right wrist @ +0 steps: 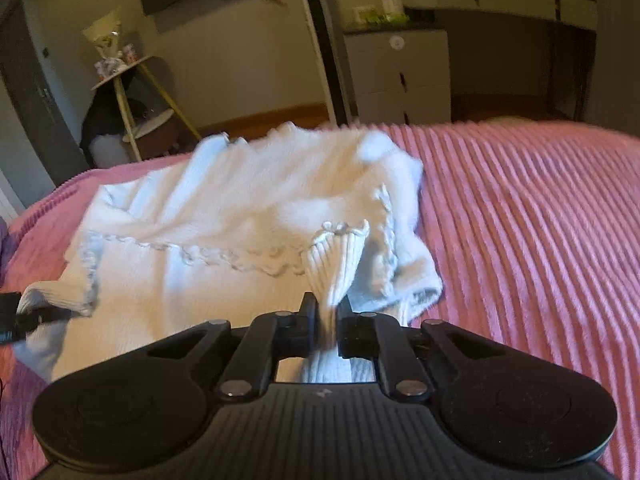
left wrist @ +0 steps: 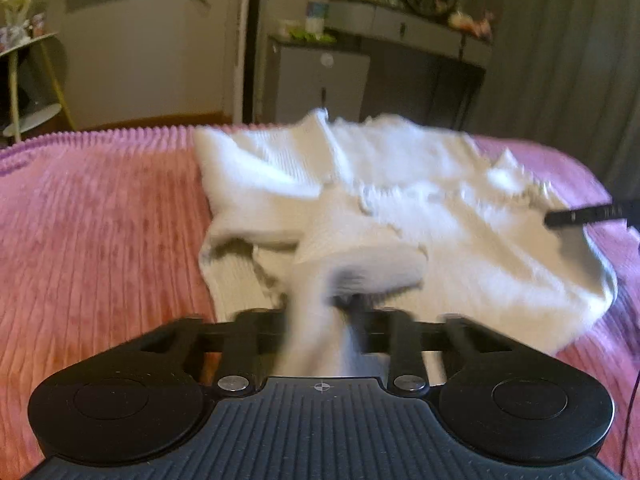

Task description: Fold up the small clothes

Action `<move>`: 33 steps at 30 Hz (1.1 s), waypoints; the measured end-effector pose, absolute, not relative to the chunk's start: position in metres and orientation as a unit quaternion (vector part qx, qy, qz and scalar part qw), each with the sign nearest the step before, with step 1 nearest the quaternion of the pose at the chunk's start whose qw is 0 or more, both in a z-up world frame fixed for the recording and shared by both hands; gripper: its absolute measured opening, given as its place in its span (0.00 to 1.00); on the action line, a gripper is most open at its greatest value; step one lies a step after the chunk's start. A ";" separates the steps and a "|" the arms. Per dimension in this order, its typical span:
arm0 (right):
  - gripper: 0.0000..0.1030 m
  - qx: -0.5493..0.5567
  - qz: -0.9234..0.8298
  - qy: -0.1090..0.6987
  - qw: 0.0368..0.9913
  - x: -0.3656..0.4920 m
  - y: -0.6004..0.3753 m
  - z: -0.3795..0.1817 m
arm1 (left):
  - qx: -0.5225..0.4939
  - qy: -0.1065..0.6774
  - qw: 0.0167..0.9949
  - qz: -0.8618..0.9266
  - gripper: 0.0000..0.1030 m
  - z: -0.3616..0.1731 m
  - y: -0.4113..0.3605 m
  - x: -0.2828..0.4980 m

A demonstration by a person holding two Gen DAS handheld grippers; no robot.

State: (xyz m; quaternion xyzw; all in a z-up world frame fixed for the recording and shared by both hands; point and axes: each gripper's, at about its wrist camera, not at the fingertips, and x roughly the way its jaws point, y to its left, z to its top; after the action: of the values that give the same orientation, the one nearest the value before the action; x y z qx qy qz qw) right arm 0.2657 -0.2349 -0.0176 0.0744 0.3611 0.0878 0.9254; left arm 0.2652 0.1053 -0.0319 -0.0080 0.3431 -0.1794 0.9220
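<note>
So there's a white knit sweater (right wrist: 224, 216) lying crumpled on a bed with a pink ribbed blanket (right wrist: 520, 208), roughly in the middle of the bed and reaching toward the far edge. It's a ribbed knit with a little ruffled trim running across it.

The right gripper (right wrist: 326, 320) is clamped down on one ribbed sleeve cuff (right wrist: 340, 256), jaws nearly together with the knit pinched between them and the ruffled cuff end sticking up past the fingers. The left gripper (left wrist: 320, 312) is pinched tight on the other sleeve (left wrist: 352, 248); that view is pretty blurry, but the fabric bunches right between the jaws and hides the fingertips. From the right wrist view you can spot the left gripper's black tip at the far left edge, on the white cuff there.

Background is a grey dresser (right wrist: 396, 68) and a small round side shelf (right wrist: 132, 92) on the wood floor.
</note>
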 end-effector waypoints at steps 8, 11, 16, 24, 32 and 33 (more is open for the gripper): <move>0.08 0.049 0.106 0.294 0.949 0.259 -0.223 0.025 | -0.037 0.259 0.946 -0.189 0.11 0.018 0.105 0.262; 0.07 0.039 0.102 0.268 0.957 0.270 -0.222 0.042 | -0.064 0.237 0.951 -0.186 0.11 0.039 0.109 0.276; 0.07 0.031 0.068 0.227 0.971 0.305 -0.227 0.065 | -0.067 0.204 0.965 -0.154 0.11 0.063 0.115 0.314; 0.13 0.024 -0.007 0.208 0.978 0.375 -0.231 0.059 | -0.084 0.233 0.969 0.020 0.33 0.048 0.119 0.391; 0.35 0.072 -0.013 0.244 0.967 0.323 -0.238 0.016 | -0.165 0.310 0.936 0.007 0.55 -0.006 0.144 0.351; 0.36 0.088 -0.014 0.253 0.963 0.313 -0.242 0.008 | -0.171 0.313 0.934 -0.002 0.57 -0.011 0.145 0.341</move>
State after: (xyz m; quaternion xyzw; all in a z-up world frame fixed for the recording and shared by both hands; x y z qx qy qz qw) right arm 0.3133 -0.2419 0.0077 0.0876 0.2530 -0.0137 0.9634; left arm 0.3412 0.1448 -0.0107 -0.1706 0.3131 -0.0024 0.9343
